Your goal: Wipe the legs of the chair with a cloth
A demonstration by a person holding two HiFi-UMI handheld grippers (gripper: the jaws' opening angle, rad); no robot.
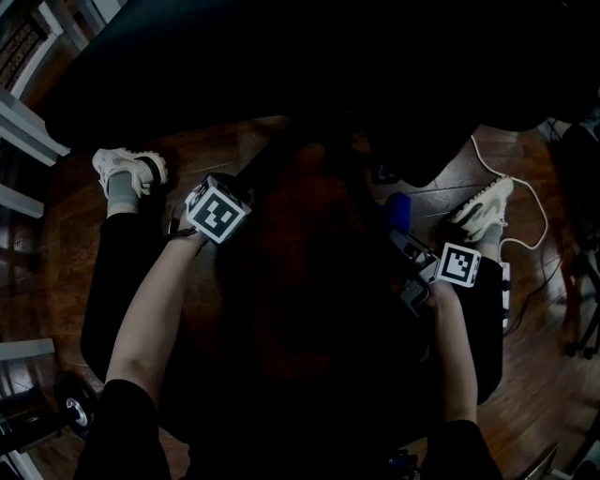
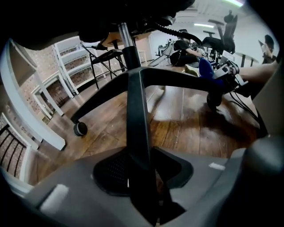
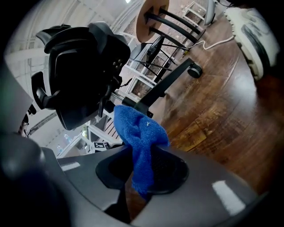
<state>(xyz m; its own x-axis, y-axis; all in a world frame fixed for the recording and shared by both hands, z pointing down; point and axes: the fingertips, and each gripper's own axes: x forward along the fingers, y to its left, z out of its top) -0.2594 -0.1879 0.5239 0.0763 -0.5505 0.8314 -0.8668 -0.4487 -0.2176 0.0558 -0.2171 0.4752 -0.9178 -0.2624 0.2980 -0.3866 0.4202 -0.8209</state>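
The office chair's black star base fills the left gripper view, its column (image 2: pixel 128 57) rising from the hub. One chair leg (image 2: pixel 135 128) runs from the hub straight down between the jaws of my left gripper (image 2: pixel 144 179), which is shut on it. Another leg reaches right to a caster (image 2: pixel 214 99). The blue cloth (image 3: pixel 140 133) hangs bunched from my right gripper (image 3: pixel 140 177), which is shut on it. From the left gripper view the cloth (image 2: pixel 205 68) sits beside that right-hand leg. The head view is dark: both marker cubes (image 1: pixel 217 208) (image 1: pixel 459 264) show, and a bit of cloth (image 1: pixel 398 211).
The person's white shoes (image 1: pixel 127 171) (image 1: pixel 487 208) stand either side of the base on the wooden floor. A white cable (image 1: pixel 530 202) trails at the right. White shelving (image 2: pixel 31 115) stands to the left, a caster (image 2: pixel 80 128) near it. A round wooden table (image 3: pixel 153 13) stands behind.
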